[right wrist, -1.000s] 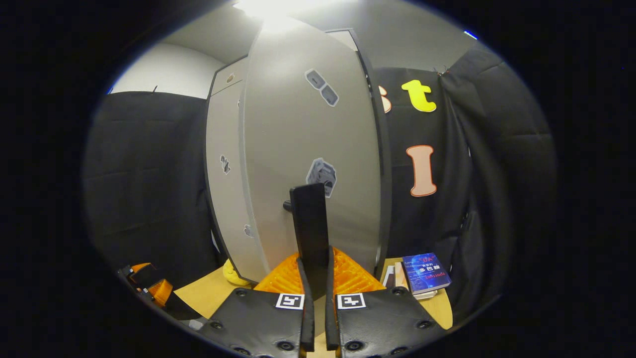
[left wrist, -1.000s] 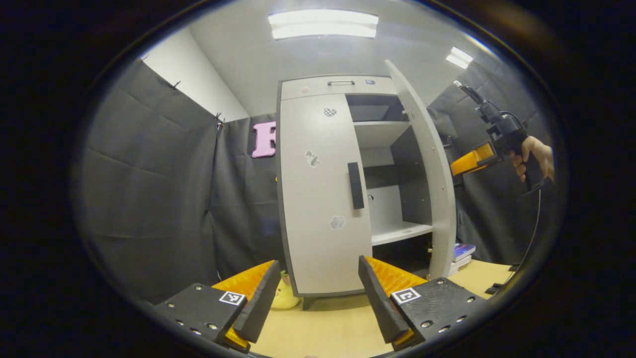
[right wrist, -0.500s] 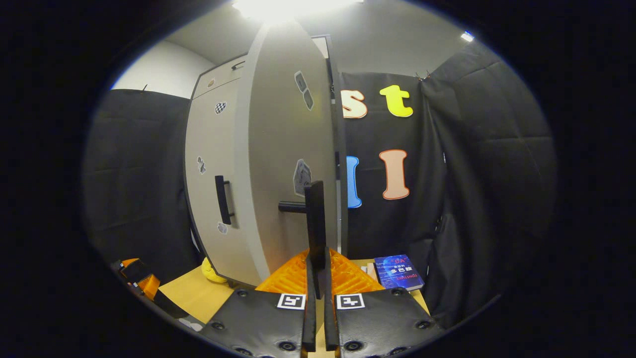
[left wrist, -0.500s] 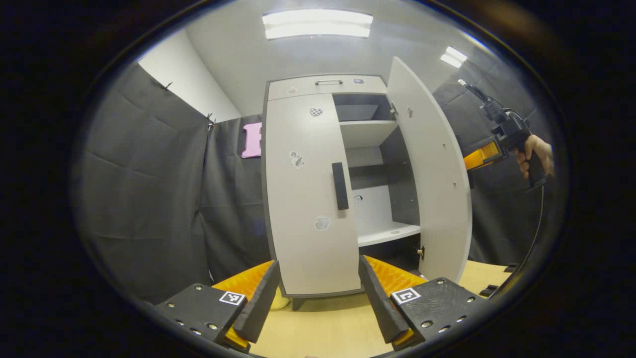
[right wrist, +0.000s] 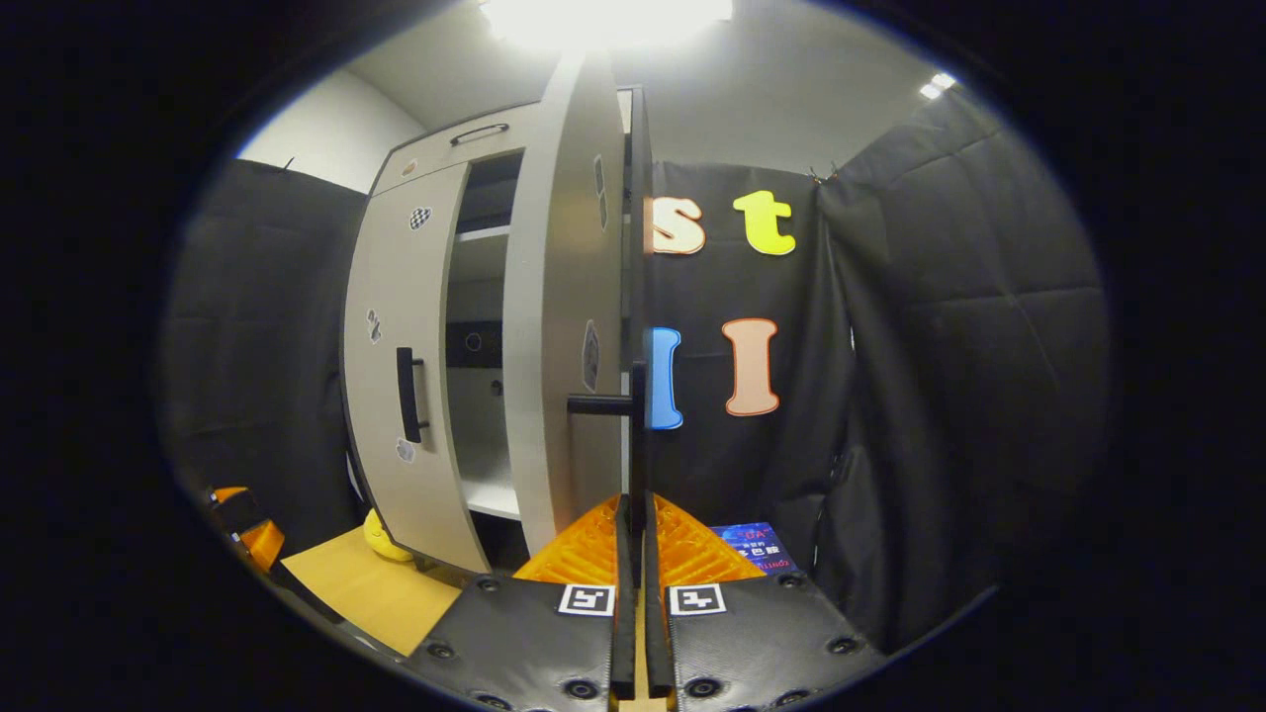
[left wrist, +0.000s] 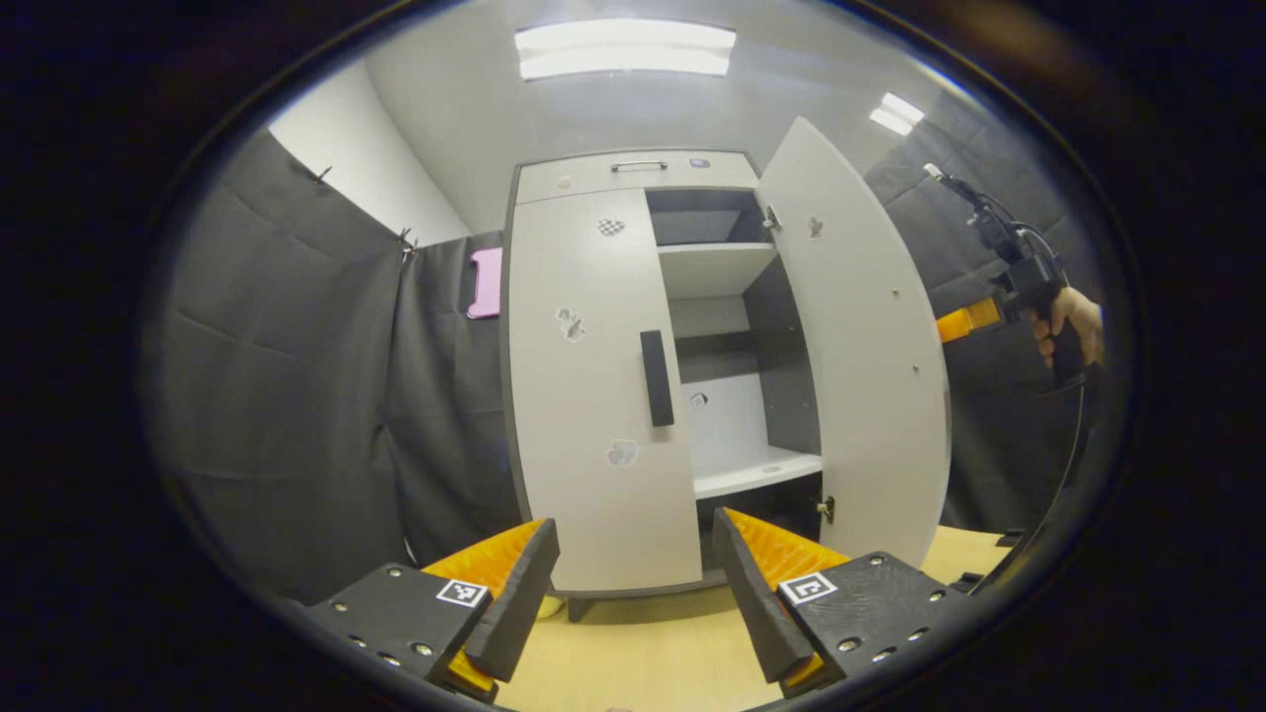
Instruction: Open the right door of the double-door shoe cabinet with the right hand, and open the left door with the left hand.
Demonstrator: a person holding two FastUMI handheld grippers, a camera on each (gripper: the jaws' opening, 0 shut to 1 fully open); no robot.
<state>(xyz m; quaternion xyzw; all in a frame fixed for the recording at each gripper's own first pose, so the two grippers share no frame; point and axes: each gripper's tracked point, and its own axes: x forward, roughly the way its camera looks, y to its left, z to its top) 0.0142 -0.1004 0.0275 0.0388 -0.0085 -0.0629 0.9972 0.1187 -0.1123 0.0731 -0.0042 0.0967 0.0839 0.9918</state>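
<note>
The left door's upright handle (left wrist: pixel 656 378) stands straight ahead of the gaping left tongs (left wrist: pixel 633 583), while the right tongs (right wrist: pixel 633 514) grip the right door's handle (right wrist: pixel 634 435).

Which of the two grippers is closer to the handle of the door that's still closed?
Probably the left. The left gripper faces the closed left door's handle from in front, open and apart from it. The right gripper is off beside the open right door.
</note>
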